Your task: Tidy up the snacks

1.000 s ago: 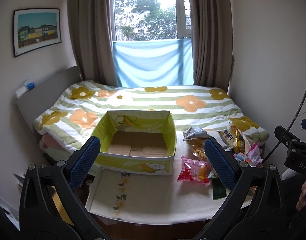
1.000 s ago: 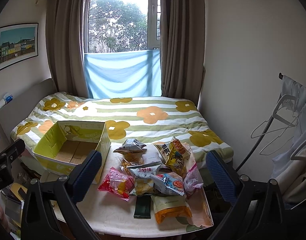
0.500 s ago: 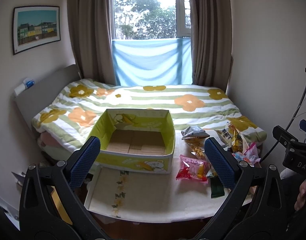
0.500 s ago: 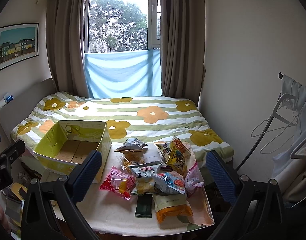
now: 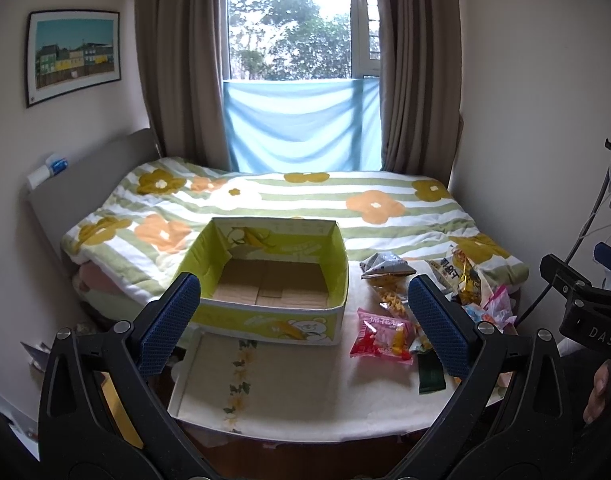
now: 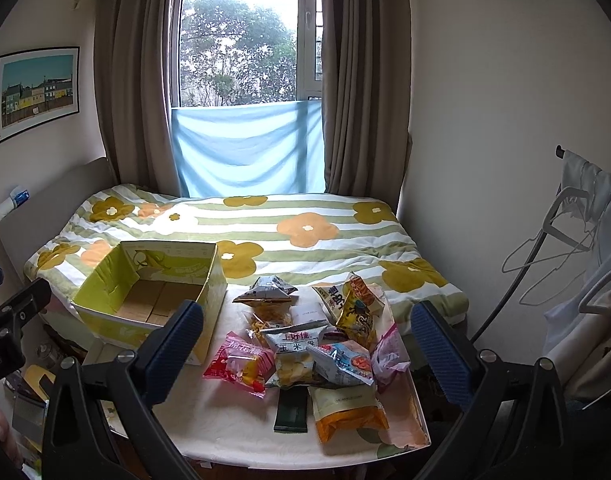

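Note:
A yellow-green cardboard box (image 5: 265, 322) (image 6: 105, 322) with nothing inside stands at the table's far left. Several snack packets lie in a heap on the right: a red-pink packet (image 5: 381, 338) (image 6: 237, 366), a grey foil bag (image 6: 267, 292), a white chips bag (image 6: 291, 354), a yellow-orange bag (image 6: 357, 314), an orange-and-cream pouch (image 6: 347, 412) and a dark green sachet (image 6: 291, 408). My left gripper (image 5: 303, 324) hangs open before the box, holding nothing. Open too, my right gripper (image 6: 305, 350) hovers before the heap with nothing between its fingers.
The white table (image 5: 305, 396) abuts a bed with a flowered striped quilt (image 6: 265, 232). A window with brown curtains is behind. Clothes hangers and garments (image 6: 577, 240) hang at the right. Clutter sits on the floor at the left (image 6: 29, 400).
Both grippers have drifted slightly; the left view shifts a little so the box and packets sit lower-left. Nothing was grasped or moved.

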A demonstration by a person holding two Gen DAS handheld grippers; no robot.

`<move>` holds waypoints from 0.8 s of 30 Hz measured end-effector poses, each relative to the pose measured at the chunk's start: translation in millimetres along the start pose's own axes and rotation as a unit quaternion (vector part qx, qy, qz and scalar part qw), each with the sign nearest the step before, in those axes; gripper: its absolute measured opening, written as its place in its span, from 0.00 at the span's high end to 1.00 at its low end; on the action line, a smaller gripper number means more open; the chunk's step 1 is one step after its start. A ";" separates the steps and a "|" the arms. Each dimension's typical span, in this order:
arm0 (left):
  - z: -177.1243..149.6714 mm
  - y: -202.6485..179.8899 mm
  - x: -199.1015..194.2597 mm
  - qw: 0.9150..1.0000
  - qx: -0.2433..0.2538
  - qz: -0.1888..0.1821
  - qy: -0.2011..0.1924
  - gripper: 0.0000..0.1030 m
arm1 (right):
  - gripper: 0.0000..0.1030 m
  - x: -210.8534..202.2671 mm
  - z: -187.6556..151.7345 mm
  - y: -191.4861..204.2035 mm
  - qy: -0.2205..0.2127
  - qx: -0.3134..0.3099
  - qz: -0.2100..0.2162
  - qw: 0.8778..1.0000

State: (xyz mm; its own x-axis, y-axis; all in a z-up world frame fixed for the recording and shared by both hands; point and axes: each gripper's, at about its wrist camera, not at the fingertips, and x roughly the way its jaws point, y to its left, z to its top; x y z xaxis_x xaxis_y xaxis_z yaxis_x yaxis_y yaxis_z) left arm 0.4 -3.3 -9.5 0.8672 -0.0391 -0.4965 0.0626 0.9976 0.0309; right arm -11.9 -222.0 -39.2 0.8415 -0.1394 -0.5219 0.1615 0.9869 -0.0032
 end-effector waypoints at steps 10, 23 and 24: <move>0.2 4.3 -5.4 1.000 -0.005 -0.005 -0.001 0.00 | 0.00 -2.1 -1.5 3.2 -0.001 0.000 0.001 1.000; -0.5 9.7 10.2 0.999 0.005 -0.022 0.038 0.00 | 0.00 -6.5 -3.5 -6.1 0.004 0.026 -0.001 1.000; -1.3 9.5 14.9 0.999 0.006 -0.027 0.045 0.00 | 0.00 -4.7 -4.3 -8.8 0.010 0.029 -0.003 1.000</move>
State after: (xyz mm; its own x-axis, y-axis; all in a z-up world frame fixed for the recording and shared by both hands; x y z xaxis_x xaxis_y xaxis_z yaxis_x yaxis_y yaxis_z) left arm 13.3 5.7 -17.7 0.8139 -0.0874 -0.5744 0.1148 0.9933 0.0116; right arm -19.5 -229.6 -40.4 0.8305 -0.1427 -0.5384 0.1965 0.9795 0.0436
